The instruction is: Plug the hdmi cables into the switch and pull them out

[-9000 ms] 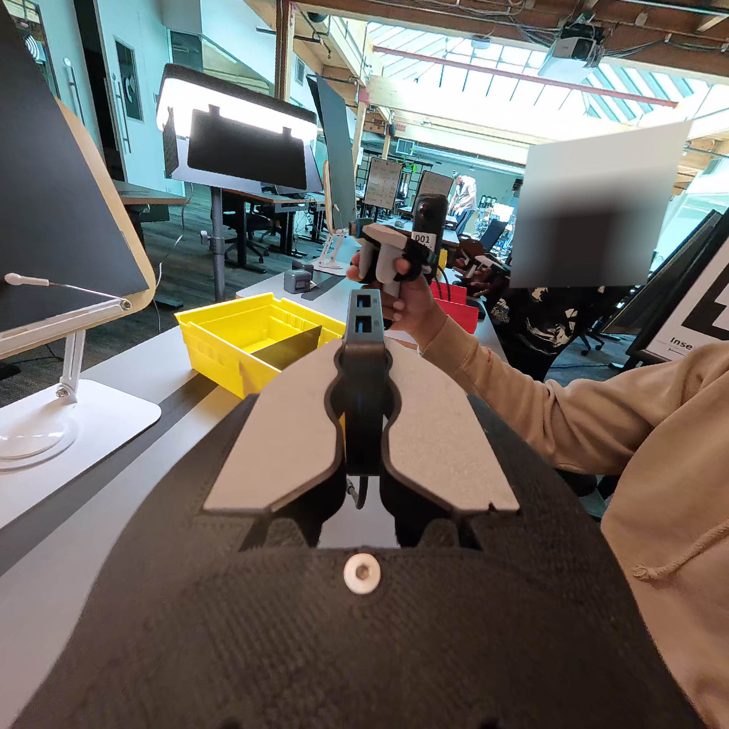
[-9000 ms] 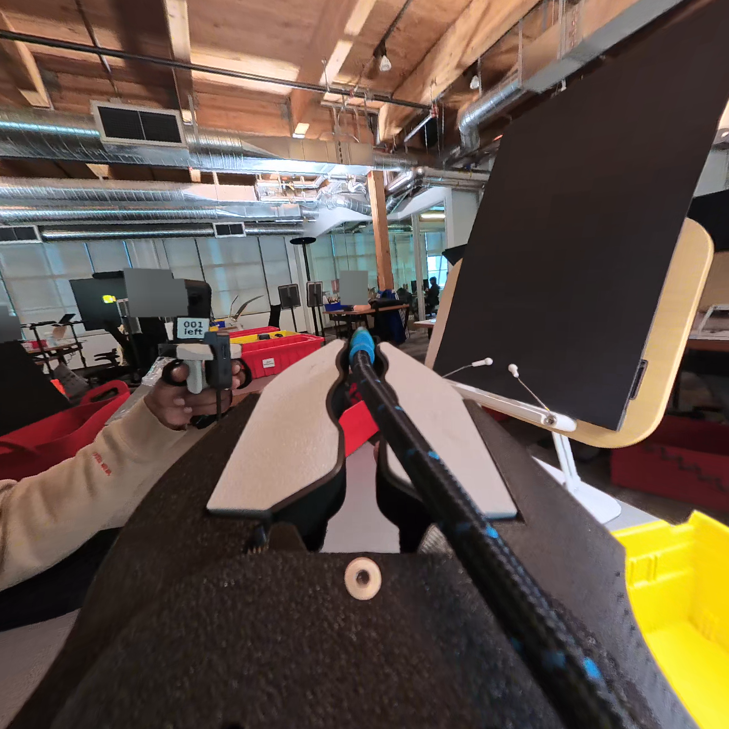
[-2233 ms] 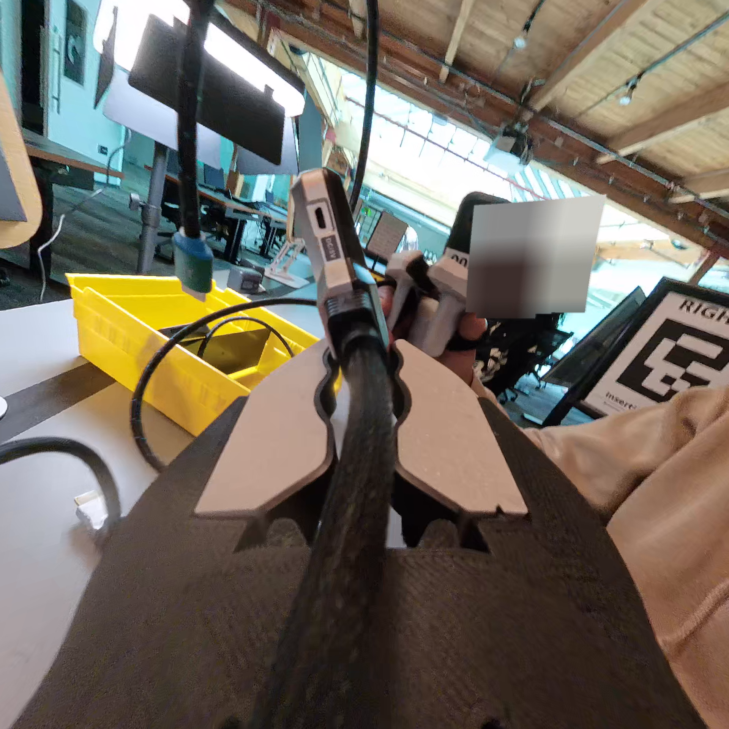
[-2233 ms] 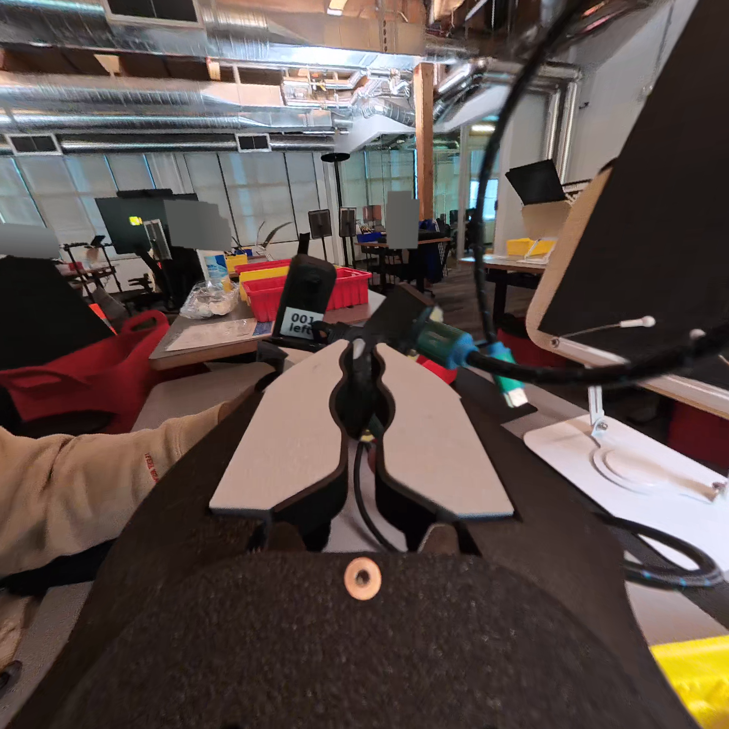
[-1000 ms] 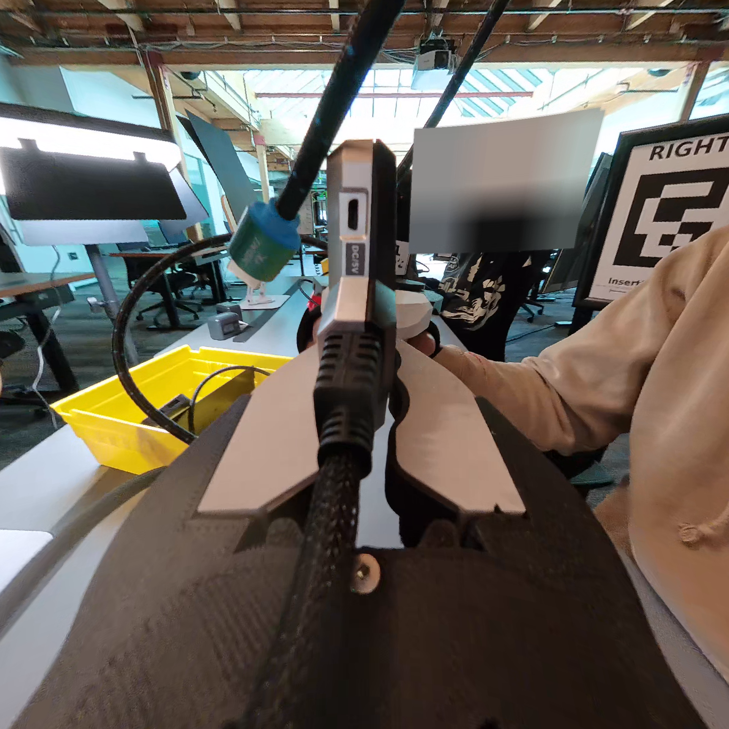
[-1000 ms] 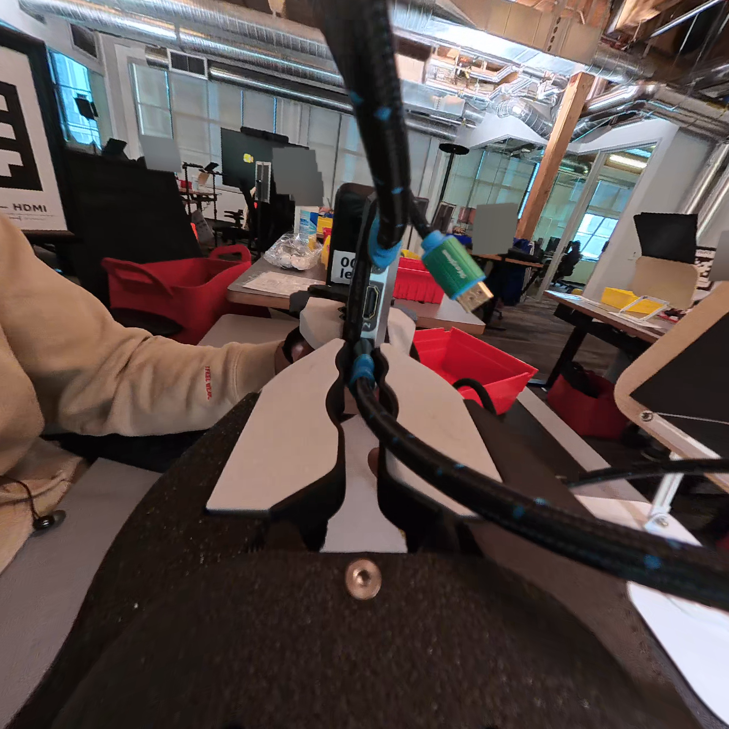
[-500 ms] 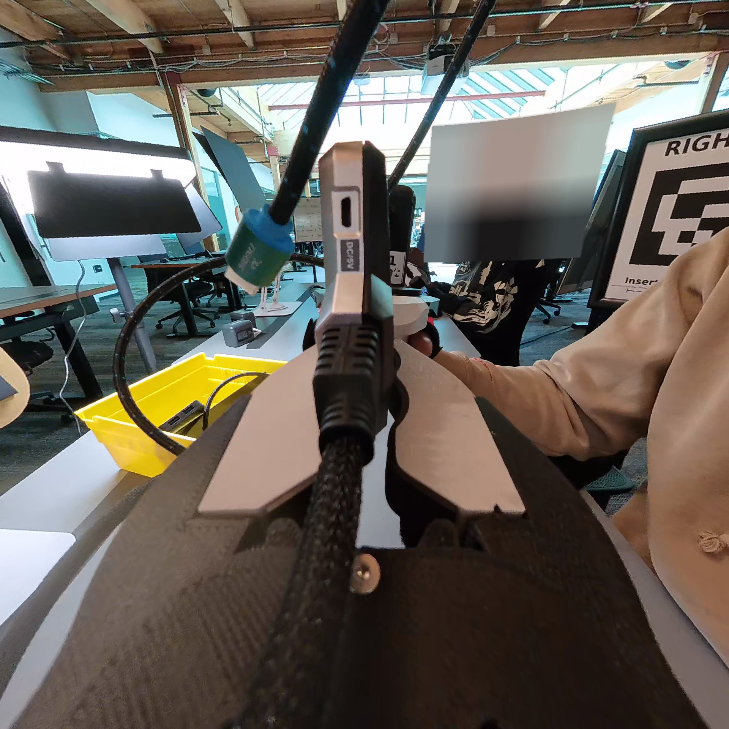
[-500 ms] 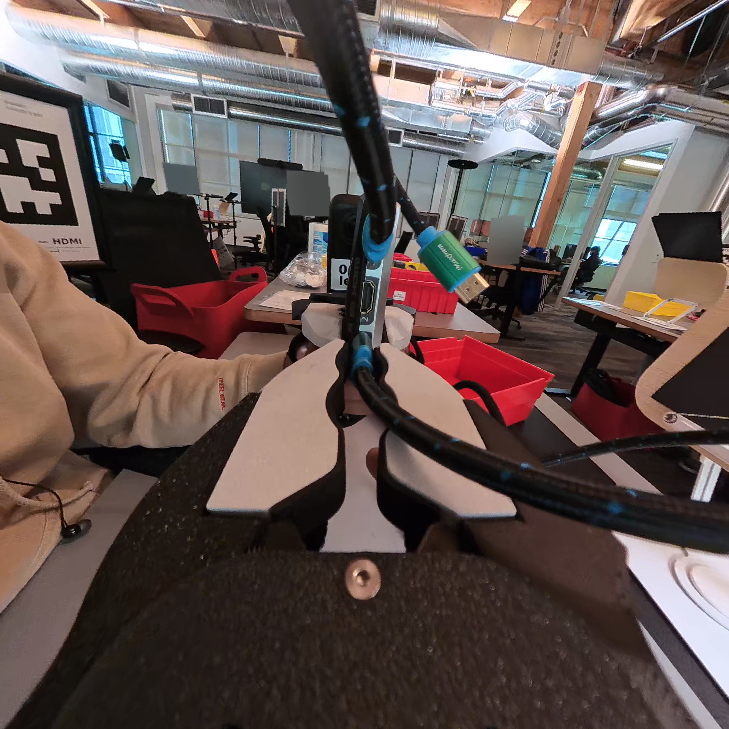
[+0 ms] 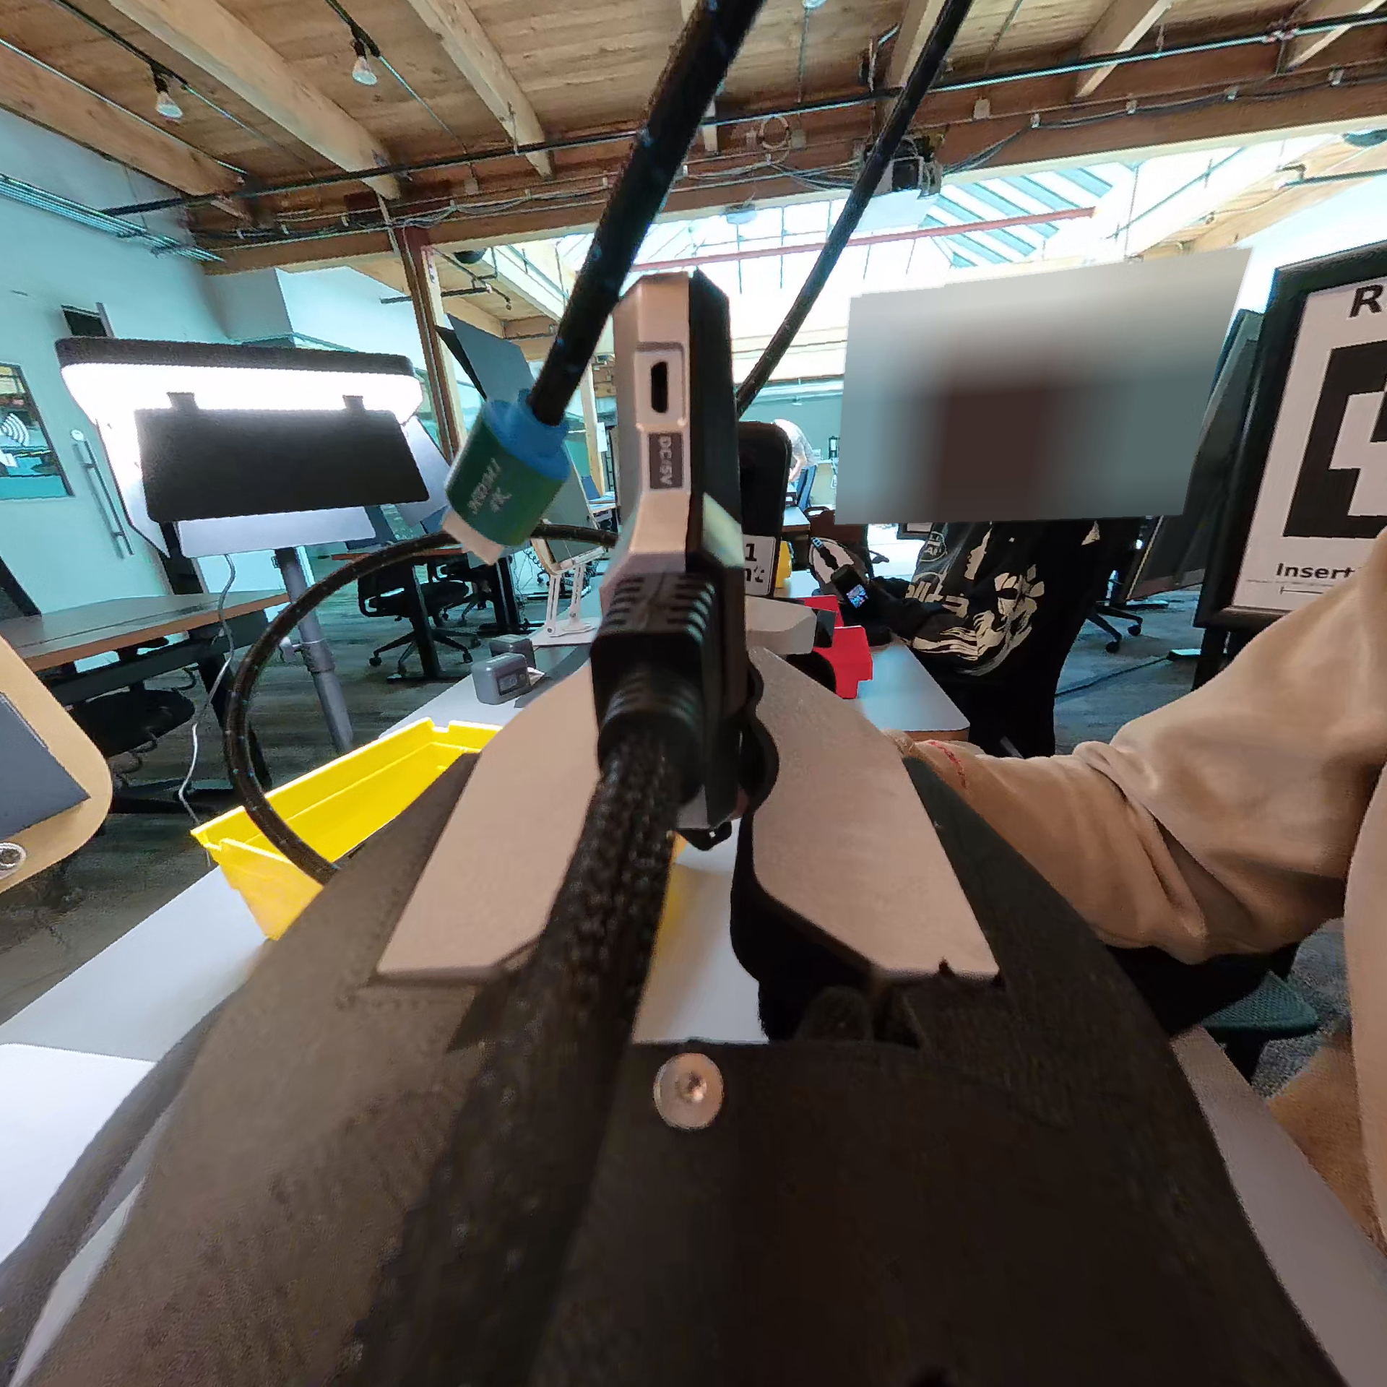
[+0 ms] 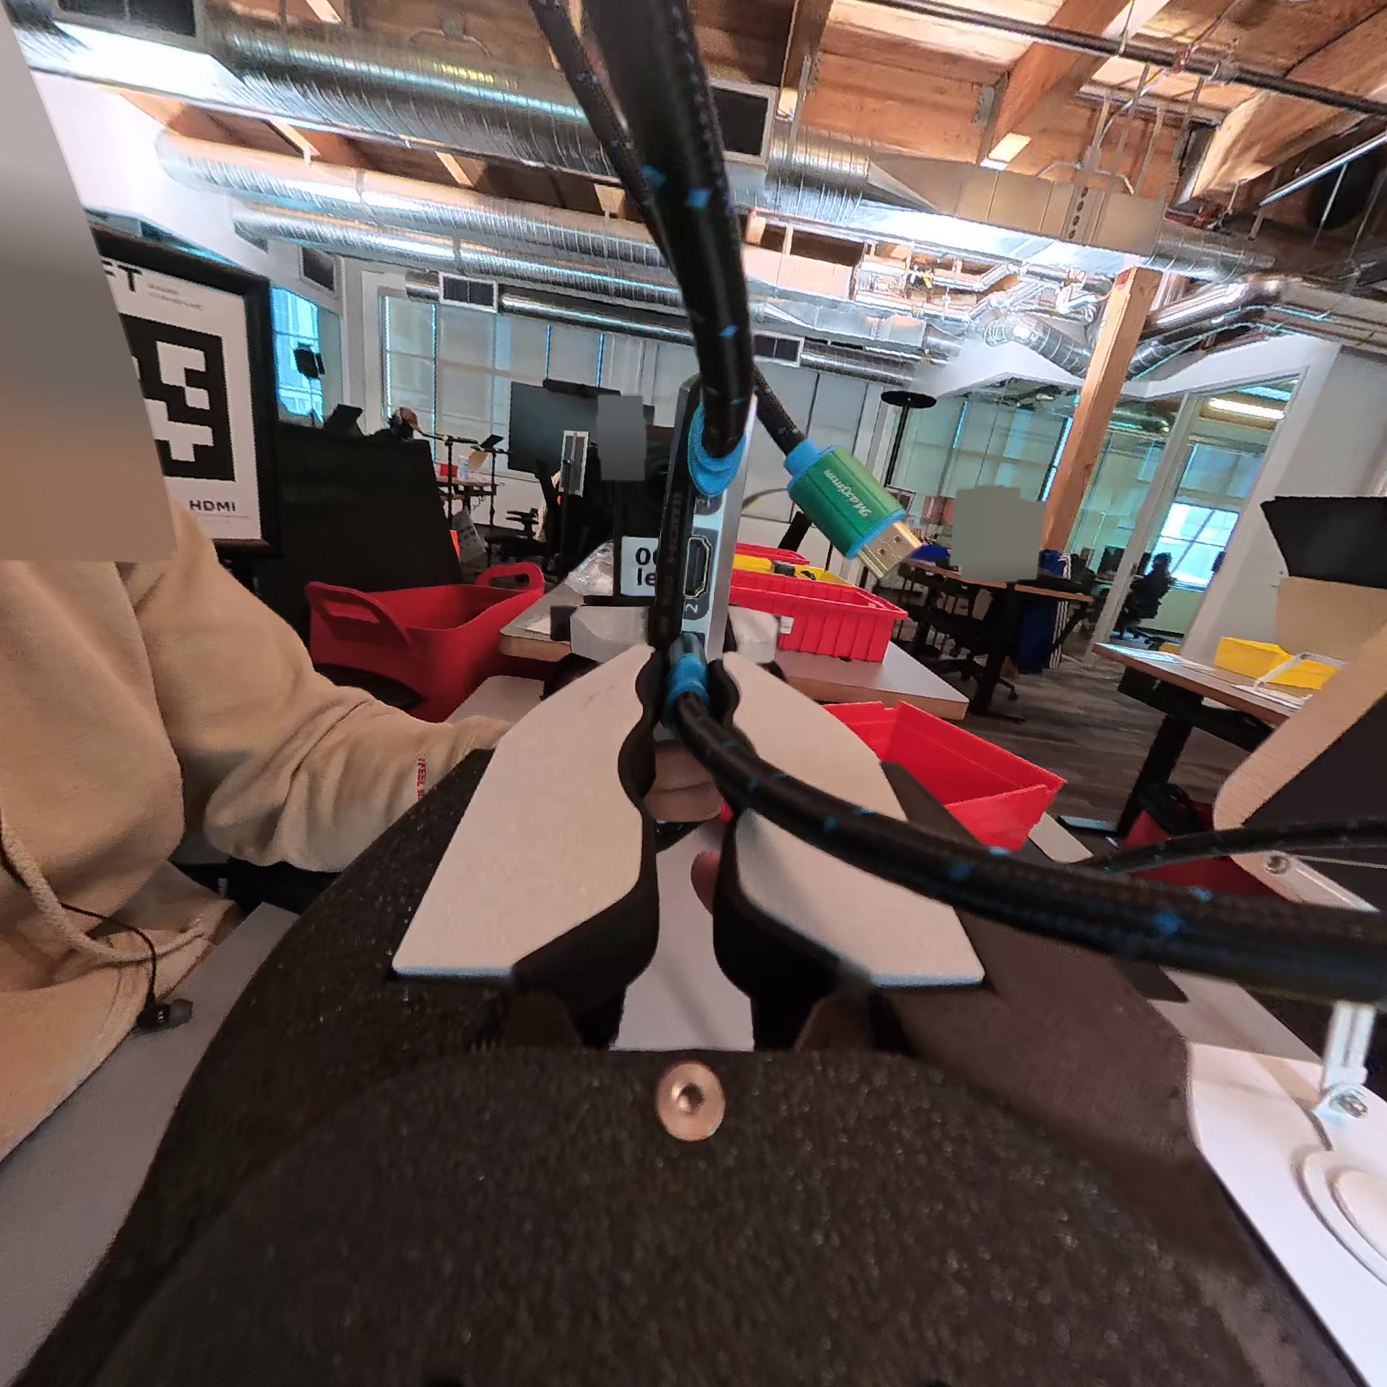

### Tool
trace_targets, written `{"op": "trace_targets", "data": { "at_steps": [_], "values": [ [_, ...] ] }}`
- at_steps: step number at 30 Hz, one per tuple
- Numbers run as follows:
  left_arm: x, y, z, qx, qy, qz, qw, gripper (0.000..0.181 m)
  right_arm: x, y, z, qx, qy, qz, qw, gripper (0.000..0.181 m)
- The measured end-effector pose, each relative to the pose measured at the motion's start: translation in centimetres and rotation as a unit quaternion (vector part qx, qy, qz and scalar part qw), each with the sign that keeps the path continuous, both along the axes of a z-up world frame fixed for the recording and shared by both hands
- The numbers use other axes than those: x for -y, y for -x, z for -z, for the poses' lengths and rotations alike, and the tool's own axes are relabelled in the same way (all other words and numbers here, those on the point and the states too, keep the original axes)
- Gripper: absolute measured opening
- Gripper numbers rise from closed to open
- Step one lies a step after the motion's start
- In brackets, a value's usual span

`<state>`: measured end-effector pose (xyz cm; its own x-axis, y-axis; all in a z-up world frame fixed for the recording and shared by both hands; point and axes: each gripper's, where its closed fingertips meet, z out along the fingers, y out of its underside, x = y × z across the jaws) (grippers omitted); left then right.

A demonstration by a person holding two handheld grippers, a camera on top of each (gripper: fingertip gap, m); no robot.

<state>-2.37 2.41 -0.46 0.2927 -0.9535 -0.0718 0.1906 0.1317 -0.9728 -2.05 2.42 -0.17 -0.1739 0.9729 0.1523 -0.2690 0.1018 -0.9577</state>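
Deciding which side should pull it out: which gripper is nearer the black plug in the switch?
Left. The left gripper clamps the switch right beside the black plug; the right gripper pinches a blue-collared plug on the switch's opposite edge.

A light grey table (image 9: 127, 968) runs under both views, with a dark strip (image 10: 1156, 983) crossing it in the right wrist view. On it sits 1 yellow bin (image 9: 353, 810), seen past the left edge of the left wrist view, and a white stand base (image 10: 1276, 1148) with a round recess and a thin upright post lies at the table's right side. Another white slab (image 9: 52, 1103) lies at the near left edge, partly cut off.
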Motion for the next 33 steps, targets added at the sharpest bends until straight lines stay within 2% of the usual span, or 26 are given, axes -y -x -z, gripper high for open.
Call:
{"op": "trace_targets", "data": {
  "at_steps": [6, 7, 8, 9, 11, 13, 15, 16, 20, 22, 24, 28, 29, 31, 32, 33],
  "values": [
    [-0.6, -0.1, 0.1, 0.029, 0.014, -0.007, 0.999, 0.020, -0.7, -0.6, 0.4, -0.010, 0.012, -0.009, 1.000, 0.012],
    [-0.9, 2.0, -1.4, 0.093, 0.012, -0.017, 0.995, 0.019, -1.5, -2.3, -0.9, -0.065, 0.037, -0.011, 0.997, 0.012],
    [-1.4, 5.3, -3.0, 0.148, 0.023, -0.026, 0.988, 0.019, -3.2, -6.3, -2.8, -0.142, 0.082, -0.022, 0.986, 0.012],
    [-1.5, 8.1, -4.0, 0.157, 0.010, -0.045, 0.987, 0.024, -4.6, -9.7, -3.4, -0.173, 0.090, 0.000, 0.981, 0.011],
    [-0.9, 9.6, -4.6, 0.102, -0.008, -0.074, 0.992, 0.025, -6.1, -11.0, -2.6, -0.096, 0.049, 0.113, 0.988, 0.012],
    [-1.1, 9.2, -4.4, 0.051, -0.007, -0.099, 0.994, 0.024, -6.9, -10.7, -3.0, -0.058, 0.035, 0.167, 0.984, 0.011],
    [-1.5, 8.6, -3.4, 0.008, 0.025, -0.088, 0.996, 0.023, -8.2, -10.0, -1.7, 0.025, 0.049, 0.206, 0.977, 0.011],
    [-2.0, 8.6, -2.7, -0.010, 0.033, -0.104, 0.994, 0.022, -8.8, -9.9, -0.9, 0.060, 0.053, 0.233, 0.969, 0.011],
    [-3.1, 9.0, -2.0, 0.006, 0.081, -0.113, 0.990, 0.022, -9.9, -10.3, 0.0, 0.101, 0.152, 0.251, 0.950, 0.011],
    [-3.8, 9.5, -1.8, 0.021, 0.116, -0.116, 0.986, 0.023, -10.4, -10.0, 1.6, 0.145, 0.188, 0.259, 0.936, 0.011],
    [-4.5, 10.1, -1.2, 0.022, 0.142, -0.129, 0.981, 0.020, -11.7, -9.8, 3.6, 0.185, 0.206, 0.295, 0.914, 0.011],
    [-5.0, 10.5, -0.5, 0.018, 0.162, -0.135, 0.977, 0.020, -12.1, -8.1, 7.6, 0.236, 0.251, 0.244, 0.907, 0.011],
    [-5.1, 10.6, -0.4, 0.017, 0.164, -0.135, 0.977, 0.020, -11.8, -7.6, 8.0, 0.226, 0.258, 0.204, 0.917, 0.011],
    [-5.3, 10.6, -0.1, 0.012, 0.164, -0.139, 0.977, 0.023, -10.0, -6.9, 7.7, 0.174, 0.279, 0.078, 0.941, 0.011],
    [-5.4, 10.6, 0.1, 0.009, 0.164, -0.141, 0.976, 0.023, -9.5, -7.0, 7.6, 0.152, 0.287, 0.035, 0.945, 0.011],
    [-5.5, 10.6, 0.3, 0.005, 0.165, -0.143, 0.976, 0.023, -9.8, -7.2, 8.4, 0.153, 0.304, 0.024, 0.940, 0.011]
  ]
}}
